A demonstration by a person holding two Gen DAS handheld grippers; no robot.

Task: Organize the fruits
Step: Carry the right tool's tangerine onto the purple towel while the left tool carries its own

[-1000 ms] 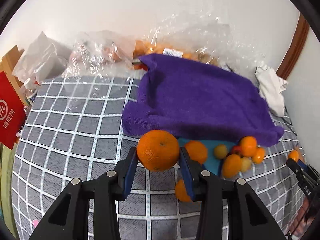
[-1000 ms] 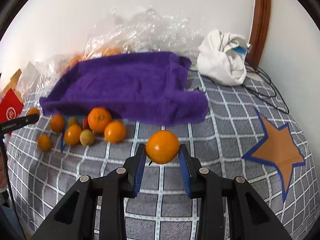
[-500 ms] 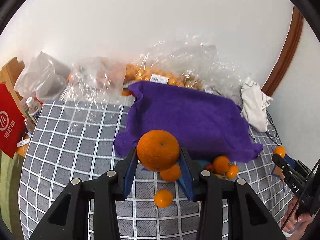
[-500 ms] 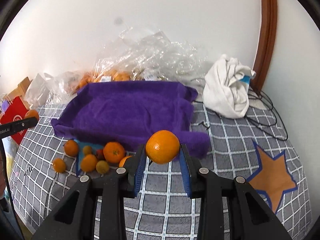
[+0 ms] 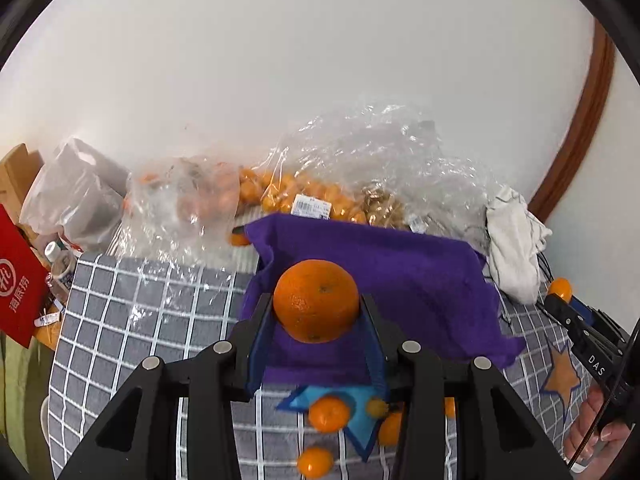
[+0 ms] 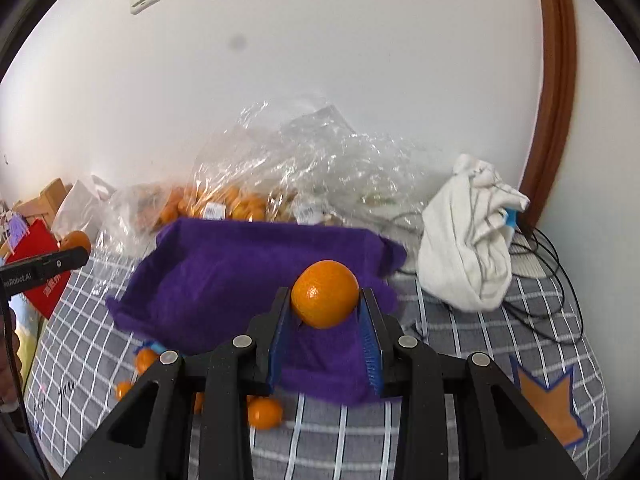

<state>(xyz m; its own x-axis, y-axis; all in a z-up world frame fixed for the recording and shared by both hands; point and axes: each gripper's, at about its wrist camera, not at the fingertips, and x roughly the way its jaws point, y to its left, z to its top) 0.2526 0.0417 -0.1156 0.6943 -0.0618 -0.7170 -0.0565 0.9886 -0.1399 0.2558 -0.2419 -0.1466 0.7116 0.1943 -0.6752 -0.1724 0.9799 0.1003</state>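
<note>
Two oranges are up off the bed, one in each gripper. The left gripper is clamped on a large orange, blue pads pressing its sides. The right gripper grips a smaller orange the same way. Below and just ahead of the left gripper's fingers, loose oranges lie on the grey checked bedcover, on and around a blue star patch. Beyond both held fruits spreads a purple towel. Ahead and to the right of the right gripper sits a bundled white cloth with black cables beside it. Farthest off, past the towel against the white wall, clear plastic bags hold more small oranges. A red packet lies far to the left of the left gripper.
</note>
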